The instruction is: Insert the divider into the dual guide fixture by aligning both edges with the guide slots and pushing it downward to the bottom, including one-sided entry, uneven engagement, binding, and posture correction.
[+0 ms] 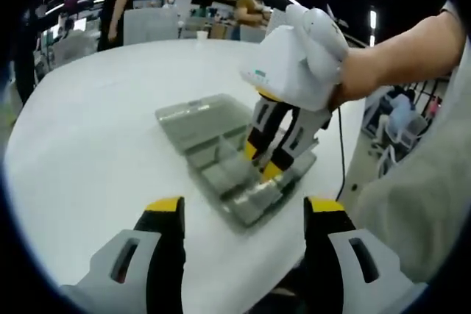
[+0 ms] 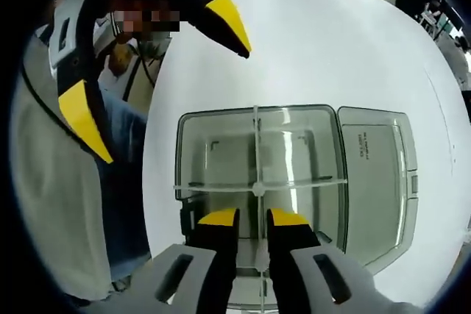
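Pinching the upright divider (image 2: 256, 182) inside the fixture (image 2: 368, 182), right hand-held gripper (image 2: 253, 218); left (image 1: 243, 215) hovers released.

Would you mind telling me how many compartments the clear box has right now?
4 in the clear box: two beyond the crosswise divider, two nearer the right gripper, whose fingers partly hide those.

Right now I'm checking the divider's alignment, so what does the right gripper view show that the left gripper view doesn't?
Right gripper view: looking straight down, the right gripper pinches the clear divider, which crosses another partition inside the box. Left gripper view: that gripper seen from the side with the hand holding it, and the left gripper open, clear of the box. Both: the grey box with its lid open on the white table.
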A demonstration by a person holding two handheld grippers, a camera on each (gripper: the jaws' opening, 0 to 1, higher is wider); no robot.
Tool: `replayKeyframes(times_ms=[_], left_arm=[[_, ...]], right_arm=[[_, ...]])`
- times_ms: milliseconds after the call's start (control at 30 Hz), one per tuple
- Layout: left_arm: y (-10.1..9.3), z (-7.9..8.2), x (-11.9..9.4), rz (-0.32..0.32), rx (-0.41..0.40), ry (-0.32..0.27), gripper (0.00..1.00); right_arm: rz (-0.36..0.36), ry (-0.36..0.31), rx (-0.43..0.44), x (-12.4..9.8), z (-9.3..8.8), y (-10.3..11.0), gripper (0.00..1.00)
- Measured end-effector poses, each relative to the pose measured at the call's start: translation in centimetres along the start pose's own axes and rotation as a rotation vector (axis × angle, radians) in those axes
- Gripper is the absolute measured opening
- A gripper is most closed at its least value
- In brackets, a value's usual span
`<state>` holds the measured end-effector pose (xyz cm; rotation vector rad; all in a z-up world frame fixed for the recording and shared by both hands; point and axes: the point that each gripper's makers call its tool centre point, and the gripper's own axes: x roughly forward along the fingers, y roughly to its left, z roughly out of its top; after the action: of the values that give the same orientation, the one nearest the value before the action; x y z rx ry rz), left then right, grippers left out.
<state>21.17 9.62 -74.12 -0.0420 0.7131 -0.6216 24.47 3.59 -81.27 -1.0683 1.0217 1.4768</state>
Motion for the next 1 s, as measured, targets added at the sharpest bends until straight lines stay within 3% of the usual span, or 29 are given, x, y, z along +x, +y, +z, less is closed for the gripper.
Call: replayKeyframes(times_ms=[300, 600, 1000], left_arm=[[0.1, 0.0, -0.3, 0.004, 0.004, 0.005, 0.63], [0.1, 0.0, -0.5, 0.004, 0.006, 0.007, 0.63], [0.4, 0.2, -0.7, 0.007, 0.021, 0.018, 0.63]], right_arm=[[0.003, -0.047, 0.053, -0.2, 0.1, -0.1, 0.2], [0.016, -0.14, 0.117, -0.9, 0.8, 0.4, 0.31], [-0.018, -0.207, 0.147, -1.5, 1.2, -0.1, 0.4]])
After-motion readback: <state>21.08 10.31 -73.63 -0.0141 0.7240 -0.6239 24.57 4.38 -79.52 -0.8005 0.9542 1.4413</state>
